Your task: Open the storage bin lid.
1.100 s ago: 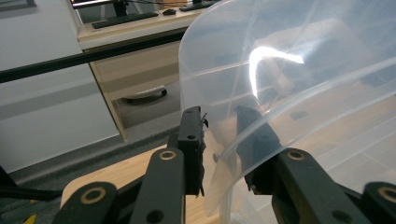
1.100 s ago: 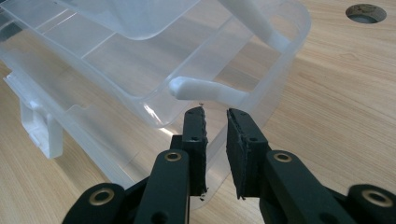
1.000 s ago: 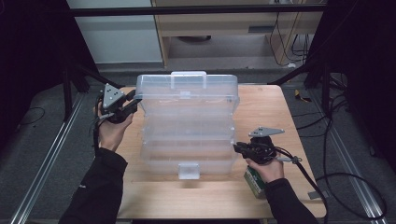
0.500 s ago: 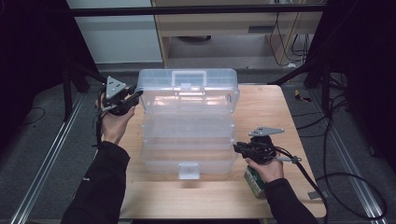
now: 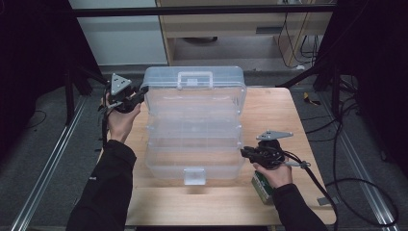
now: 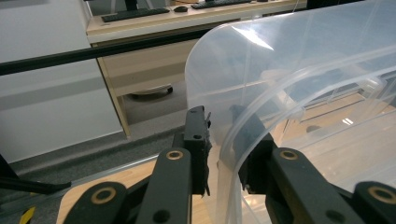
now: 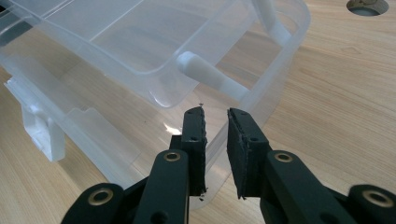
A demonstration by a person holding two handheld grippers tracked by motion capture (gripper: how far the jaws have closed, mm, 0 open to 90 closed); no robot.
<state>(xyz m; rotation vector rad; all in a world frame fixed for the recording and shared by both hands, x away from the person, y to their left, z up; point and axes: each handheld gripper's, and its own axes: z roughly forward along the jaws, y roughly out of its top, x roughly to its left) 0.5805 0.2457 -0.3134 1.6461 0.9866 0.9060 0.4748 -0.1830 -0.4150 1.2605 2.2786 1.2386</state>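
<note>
Wooden tabletop [image 5: 269, 110] under the lights, dark floor all around, a pale cabinet and a desk beyond the far edge. Sitting square in the middle of it is the clear plastic storage box [image 5: 195, 125], tiers stepped out towards the person, white handle at the far top, a latch tab at the near front.

Over at the far left corner, the left gripper [image 5: 139, 94] is right on the box's raised lid. From the left gripper view [image 6: 219, 144] the thin clear rim of the lid runs between the two black jaws, one jaw outside the wall and one seen through the plastic; the jaws have just been closing in, but whether the pads press the rim yet, I cannot tell.

At the near right corner, the right gripper [image 5: 246, 153] sits low beside the bottom tier. In the right gripper view [image 7: 215, 122] its jaws stand a narrow gap apart with the edge of the lower tray's rim in the gap; a real pinch is not clear. A green packet [image 5: 262, 185] lies on the table just beside that hand.
</note>
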